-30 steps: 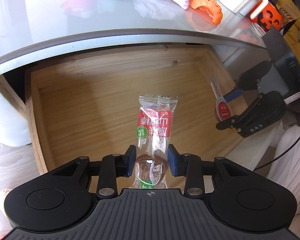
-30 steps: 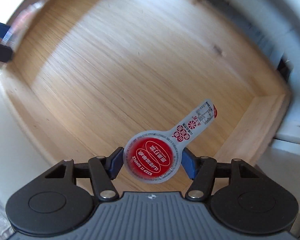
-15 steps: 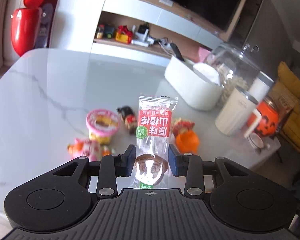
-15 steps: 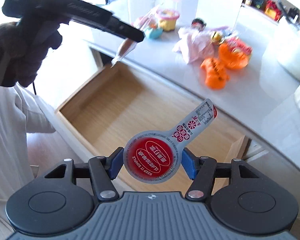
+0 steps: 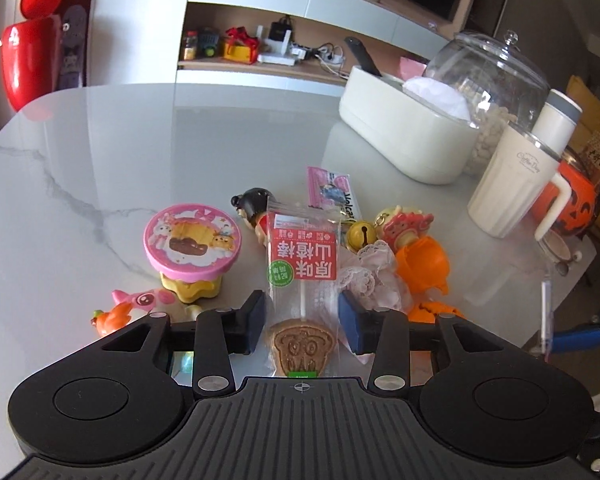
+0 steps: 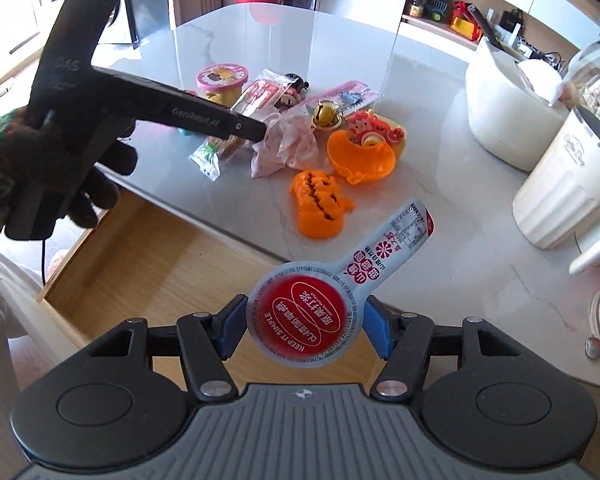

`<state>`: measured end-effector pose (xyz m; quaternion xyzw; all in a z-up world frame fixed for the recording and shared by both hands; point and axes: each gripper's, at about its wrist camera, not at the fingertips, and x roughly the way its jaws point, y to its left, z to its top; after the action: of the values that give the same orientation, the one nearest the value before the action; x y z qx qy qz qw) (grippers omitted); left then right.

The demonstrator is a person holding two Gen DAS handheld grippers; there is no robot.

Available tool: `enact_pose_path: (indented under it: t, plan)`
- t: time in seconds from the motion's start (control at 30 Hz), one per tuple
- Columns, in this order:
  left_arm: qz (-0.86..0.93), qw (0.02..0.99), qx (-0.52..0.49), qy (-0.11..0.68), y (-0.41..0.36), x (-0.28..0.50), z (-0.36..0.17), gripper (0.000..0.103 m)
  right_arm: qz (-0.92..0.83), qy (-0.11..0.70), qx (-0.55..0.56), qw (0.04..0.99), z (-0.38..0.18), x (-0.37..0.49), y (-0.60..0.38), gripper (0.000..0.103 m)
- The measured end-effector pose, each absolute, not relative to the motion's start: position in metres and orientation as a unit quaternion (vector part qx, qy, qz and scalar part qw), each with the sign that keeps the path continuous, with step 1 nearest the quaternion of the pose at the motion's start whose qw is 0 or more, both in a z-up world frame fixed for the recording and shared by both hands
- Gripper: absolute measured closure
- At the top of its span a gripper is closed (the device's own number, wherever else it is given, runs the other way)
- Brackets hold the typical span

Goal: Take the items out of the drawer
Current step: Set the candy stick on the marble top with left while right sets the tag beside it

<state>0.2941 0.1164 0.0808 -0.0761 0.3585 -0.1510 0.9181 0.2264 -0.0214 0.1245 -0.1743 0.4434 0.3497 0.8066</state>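
Observation:
My left gripper (image 5: 302,309) is shut on a clear lollipop packet (image 5: 303,258) with a red label and a brown sweet, held low over the marble table (image 5: 100,152) among the toys. The right wrist view shows the left gripper (image 6: 256,128) in a gloved hand (image 6: 60,168), with the lollipop packet (image 6: 216,150) slanting down from its tip. My right gripper (image 6: 304,322) is shut on a round red-lidded sachet (image 6: 324,300) with a long tab, held above the open wooden drawer (image 6: 140,264). The drawer floor that shows is bare.
On the table lie a pink-lidded cup (image 5: 192,240), a doll (image 5: 254,204), a bell (image 5: 362,234), pink lace (image 5: 374,276) and orange plastic pieces (image 6: 320,204). A white box (image 5: 404,136), a glass jar (image 5: 488,76) and a white mug (image 5: 516,184) stand at the right.
Both grippers rose out of the drawer with their packets. The left one moved over the table top and dropped closer to the toys; the right one lifted to table-edge height.

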Motion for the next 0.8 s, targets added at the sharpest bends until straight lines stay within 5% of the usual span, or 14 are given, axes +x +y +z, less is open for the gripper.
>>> enact_pose_path:
  t: [0.33, 0.4, 0.8]
  plan:
    - [-0.160, 0.908, -0.266, 0.283, 0.185, 0.299, 0.102, 0.060, 0.373, 0.320, -0.201, 0.847, 0.131, 0.260, 0.059, 0.041]
    - [-0.152, 0.919, -0.264, 0.250, 0.197, 0.289, 0.109, 0.060, 0.351, 0.322, -0.207, 0.855, 0.125, 0.269, 0.071, 0.029]
    - [-0.094, 0.967, -0.151, 0.185, 0.189, 0.114, 0.129, 0.060, 0.356, 0.312, -0.066, 0.878, 0.191, 0.196, -0.051, 0.014]
